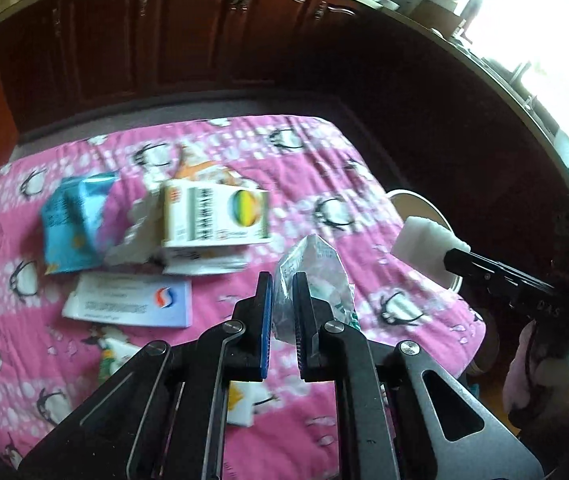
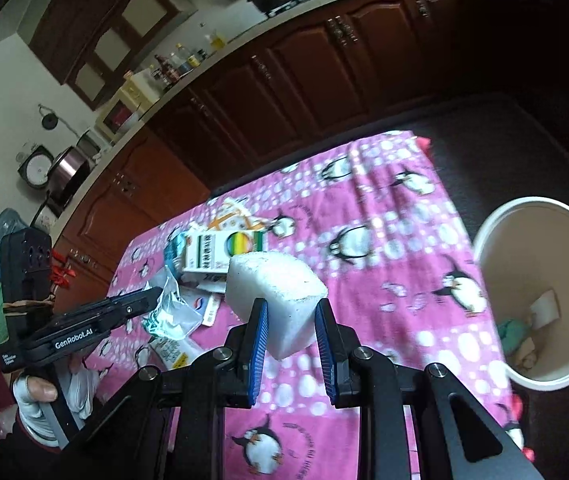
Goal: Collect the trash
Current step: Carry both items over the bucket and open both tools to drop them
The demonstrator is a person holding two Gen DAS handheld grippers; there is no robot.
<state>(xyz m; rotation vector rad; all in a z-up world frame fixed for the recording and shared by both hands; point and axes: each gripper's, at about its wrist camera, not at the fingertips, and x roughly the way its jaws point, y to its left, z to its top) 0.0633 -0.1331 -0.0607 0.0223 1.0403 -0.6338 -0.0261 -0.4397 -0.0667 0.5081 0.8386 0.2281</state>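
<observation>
The white foam block (image 2: 274,300) sat clamped in our right gripper (image 2: 290,312), lifted above the pink penguin cloth (image 2: 384,240). The bin (image 2: 492,232) stood to its right, beside the surface's edge, nearer this arm. Our left gripper (image 1: 282,284) was closed on a crumpled plastic wrapper (image 1: 316,264), farther from the bin, so we judged the right should drop first.

My left gripper (image 2: 152,300) reads "GenRobot.AI" along its side (at nine o'clock); box print is too blurred.
</observation>
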